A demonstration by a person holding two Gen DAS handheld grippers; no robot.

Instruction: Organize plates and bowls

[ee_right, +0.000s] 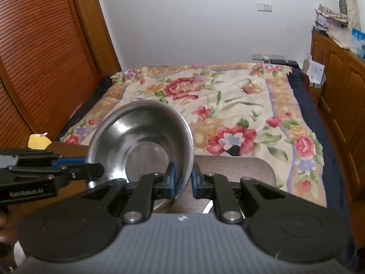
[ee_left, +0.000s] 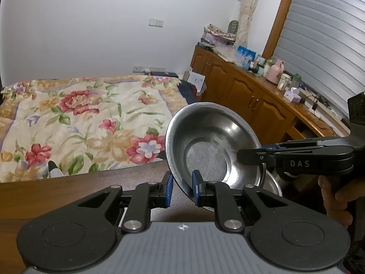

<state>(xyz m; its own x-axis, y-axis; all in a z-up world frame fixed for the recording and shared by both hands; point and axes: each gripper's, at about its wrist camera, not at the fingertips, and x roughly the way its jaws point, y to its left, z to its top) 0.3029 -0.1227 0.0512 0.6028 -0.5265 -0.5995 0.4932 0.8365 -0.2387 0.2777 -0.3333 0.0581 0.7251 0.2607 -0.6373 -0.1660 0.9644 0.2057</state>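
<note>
- Left wrist view: the left claw (ee_left: 181, 188) is seen at lower centre, its blue pads set on either side of the rim of a steel bowl (ee_left: 212, 141), which is gripped at its lower edge.
- The bowl is held tilted, its opening turned toward the camera, at centre right of the frame above a brown tabletop (ee_left: 79, 182).
- The right claw (ee_left: 241, 156) enters from the right edge, held by a hand (ee_left: 335, 196); its tip is laid against the bowl's right rim, and whether it is closed cannot be told from this view.
- A second metal dish (ee_left: 272, 186) is partly seen below the bowl.
- A floral bed (ee_left: 79, 114) fills the left half.
- Right wrist view: the right claw (ee_right: 183, 180) is closed on the bowl (ee_right: 141, 137) at its right rim, at lower centre.
- The left claw (ee_right: 95, 167) reaches in from the left edge to the bowl's left rim.
- The tabletop (ee_right: 239, 169) lies beneath.
</note>
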